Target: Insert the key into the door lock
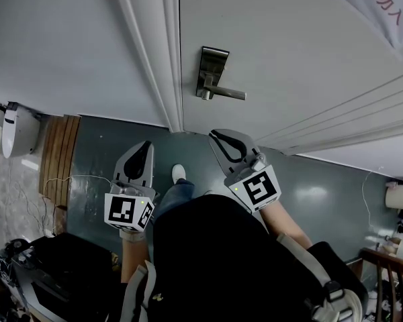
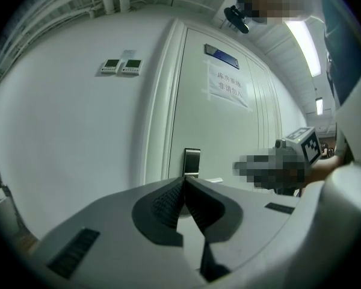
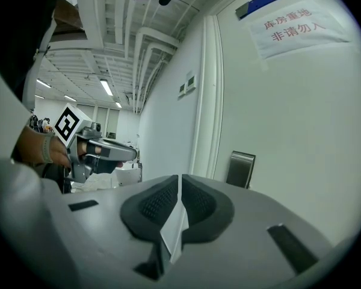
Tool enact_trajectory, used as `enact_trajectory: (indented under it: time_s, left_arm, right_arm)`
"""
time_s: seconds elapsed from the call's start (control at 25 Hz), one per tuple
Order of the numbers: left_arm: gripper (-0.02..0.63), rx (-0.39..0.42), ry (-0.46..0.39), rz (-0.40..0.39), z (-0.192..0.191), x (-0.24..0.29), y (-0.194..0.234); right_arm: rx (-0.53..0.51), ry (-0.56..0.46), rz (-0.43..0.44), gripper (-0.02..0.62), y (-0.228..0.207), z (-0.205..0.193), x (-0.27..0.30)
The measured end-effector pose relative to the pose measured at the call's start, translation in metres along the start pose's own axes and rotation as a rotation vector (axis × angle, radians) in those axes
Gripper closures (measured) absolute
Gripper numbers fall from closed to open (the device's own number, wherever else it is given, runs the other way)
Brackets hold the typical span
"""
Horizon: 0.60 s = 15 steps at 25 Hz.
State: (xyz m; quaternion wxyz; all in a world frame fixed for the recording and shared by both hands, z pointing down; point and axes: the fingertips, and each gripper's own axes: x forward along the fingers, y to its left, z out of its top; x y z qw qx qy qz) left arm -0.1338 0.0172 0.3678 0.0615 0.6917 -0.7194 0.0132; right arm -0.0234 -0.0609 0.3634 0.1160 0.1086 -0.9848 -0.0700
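Note:
The grey door carries a metal lock plate with a lever handle. That plate also shows in the left gripper view and in the right gripper view. My left gripper is held below the door frame, jaws shut with nothing between them. To its right, under the handle, my right gripper has its pads together at the tips and holds nothing that I can see. No key shows in any view.
The white door frame runs left of the handle. A paper sign hangs on the door. Two wall switches sit left of the frame. A wooden panel and a black bag lie at the left, a small table at the right.

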Motion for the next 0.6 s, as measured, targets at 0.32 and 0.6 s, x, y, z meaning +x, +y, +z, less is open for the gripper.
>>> enact_trajectory:
  time_s: [0.32, 0.6]
  left_arm:
    - [0.597, -0.01, 0.009, 0.013, -0.0033, 0.0005, 0.0055]
    - [0.597, -0.017, 0.029, 0.011, -0.0102, 0.0044, 0.0096]
  right_arm:
    - [0.005, 0.015, -0.007, 0.577, -0.0013, -0.004, -0.0003]
    - [0.01, 0.025, -0.014, 0.577, -0.0034, -0.0096, 0.0021]
